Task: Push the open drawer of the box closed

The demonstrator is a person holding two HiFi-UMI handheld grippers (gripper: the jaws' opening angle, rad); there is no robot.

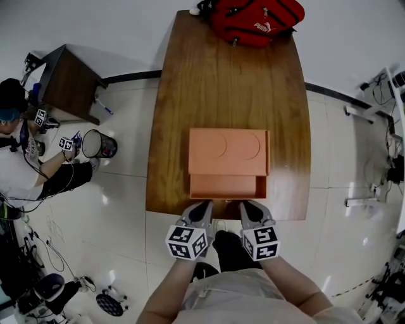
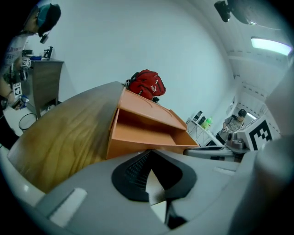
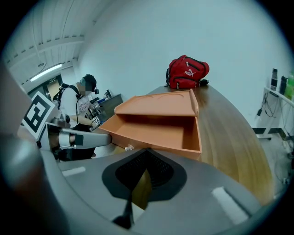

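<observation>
An orange box (image 1: 228, 150) lies on the wooden table (image 1: 177, 95), and its drawer (image 1: 228, 187) is pulled out toward the near edge. The drawer (image 2: 142, 133) (image 3: 151, 131) looks empty. My left gripper (image 1: 201, 212) hangs just off the table's near edge, in front of the drawer's left part, jaws together and holding nothing. My right gripper (image 1: 250, 212) sits beside it in front of the drawer's right part, also shut and empty. In the gripper views, both the left gripper (image 2: 149, 153) and the right gripper (image 3: 146, 153) have their tips a short way from the drawer front, not touching it.
A red backpack (image 1: 256, 19) rests at the table's far end. At the left, a person (image 1: 19, 152) sits on the tiled floor near a round bin (image 1: 99, 144) and a small dark side table (image 1: 69, 82). Equipment stands along the right side.
</observation>
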